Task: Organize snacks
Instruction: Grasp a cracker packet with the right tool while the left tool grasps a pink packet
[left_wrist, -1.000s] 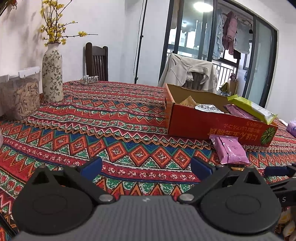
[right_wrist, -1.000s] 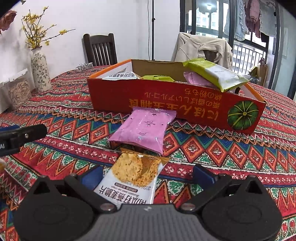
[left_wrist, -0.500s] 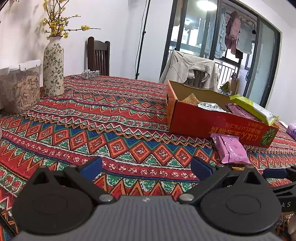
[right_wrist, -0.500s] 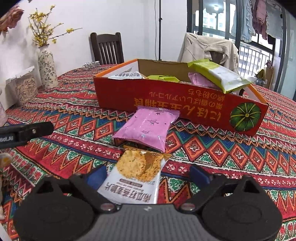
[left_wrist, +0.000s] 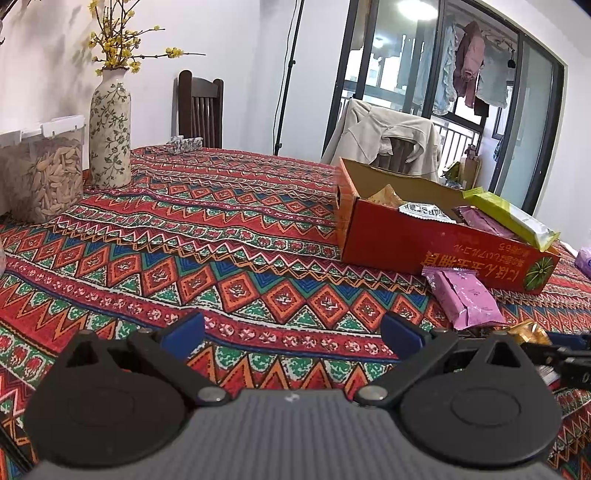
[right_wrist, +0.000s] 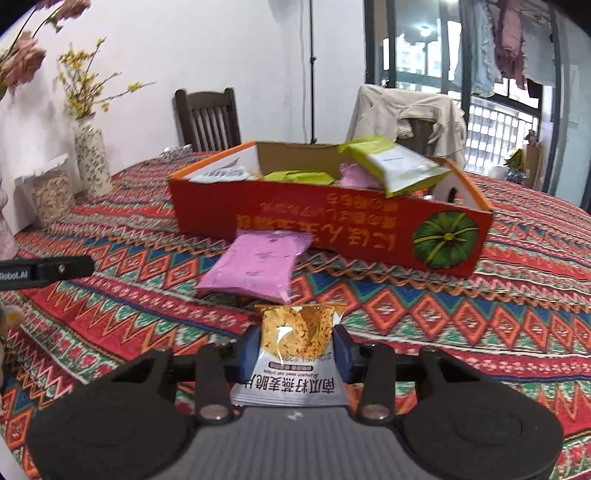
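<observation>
My right gripper (right_wrist: 296, 347) has its jaws closing on a clear-and-white oat crisp packet (right_wrist: 295, 339), whose sides the blue pads press; the packet stands up off the patterned tablecloth. Just beyond it lies a pink snack packet (right_wrist: 255, 266), against the front of the red cardboard box (right_wrist: 332, 221). Inside the box are a green packet (right_wrist: 395, 166), a pink one and a white one. In the left wrist view my left gripper (left_wrist: 291, 328) is open over bare cloth, left of the box (left_wrist: 406, 243) and the pink packet (left_wrist: 465, 295).
A flowered vase (left_wrist: 110, 133) and a clear tub of seeds (left_wrist: 44, 173) stand at the table's far left. A wooden chair (left_wrist: 201, 107) and a chair draped with a beige jacket (left_wrist: 388, 140) are behind the table. A purple pack (left_wrist: 585, 258) shows at the right edge.
The right gripper's jaws have come together from wide open onto the oat crisp packet, which now stands up between the pads. The left gripper has stayed put and open.
</observation>
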